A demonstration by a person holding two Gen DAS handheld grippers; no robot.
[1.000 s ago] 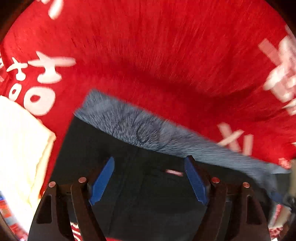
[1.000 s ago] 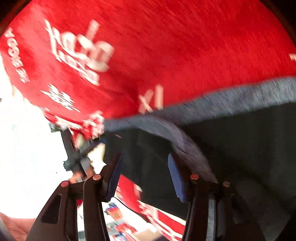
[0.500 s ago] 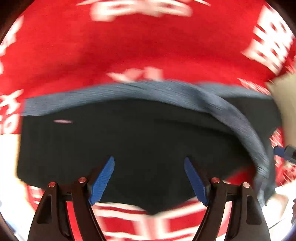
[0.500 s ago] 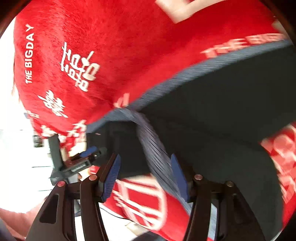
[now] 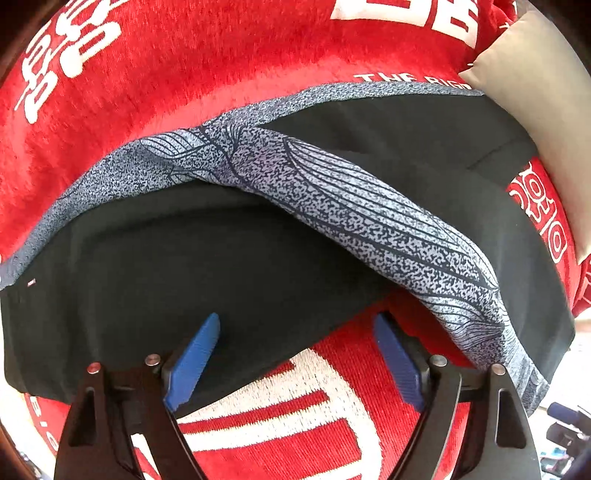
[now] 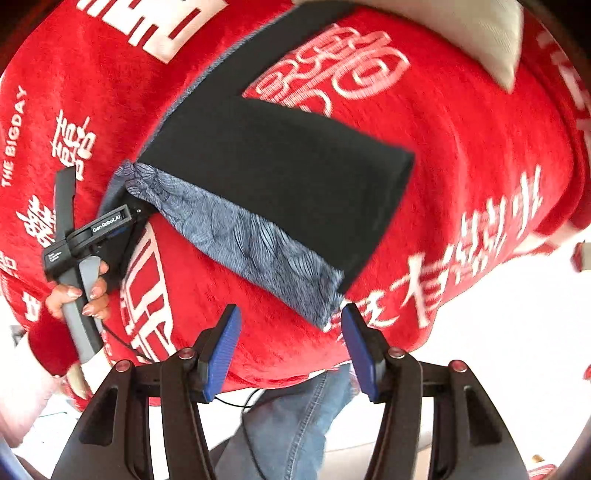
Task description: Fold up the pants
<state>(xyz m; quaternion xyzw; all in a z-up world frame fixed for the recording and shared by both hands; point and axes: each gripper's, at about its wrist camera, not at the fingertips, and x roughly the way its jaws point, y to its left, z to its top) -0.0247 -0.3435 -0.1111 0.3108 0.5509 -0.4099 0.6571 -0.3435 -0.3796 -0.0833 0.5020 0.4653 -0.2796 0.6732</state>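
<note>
The black pants lie folded on a big red blanket with white letters on it. They have a wide grey-blue band with thin dark lines drawn on it. In the right wrist view the right tongs are wide open and hold nothing. Their blue pads sit just below the near corner of the band, close to it but not touching. The pants reach up and away from these tongs toward the far side of the blanket. A pale cushion rests at the far top edge of the blanket. At the left of this view a hand holds the left tongs right at the far end of the band, and from here you cannot tell how wide they are. In the left wrist view the left tongs are open and hold nothing. Their left blue pad is over the dark cloth of the pants, and the right one is over bare red blanket. The band runs across in front of these tongs and down past their right side. The cushion shows at the top right, next to the pants.
</note>
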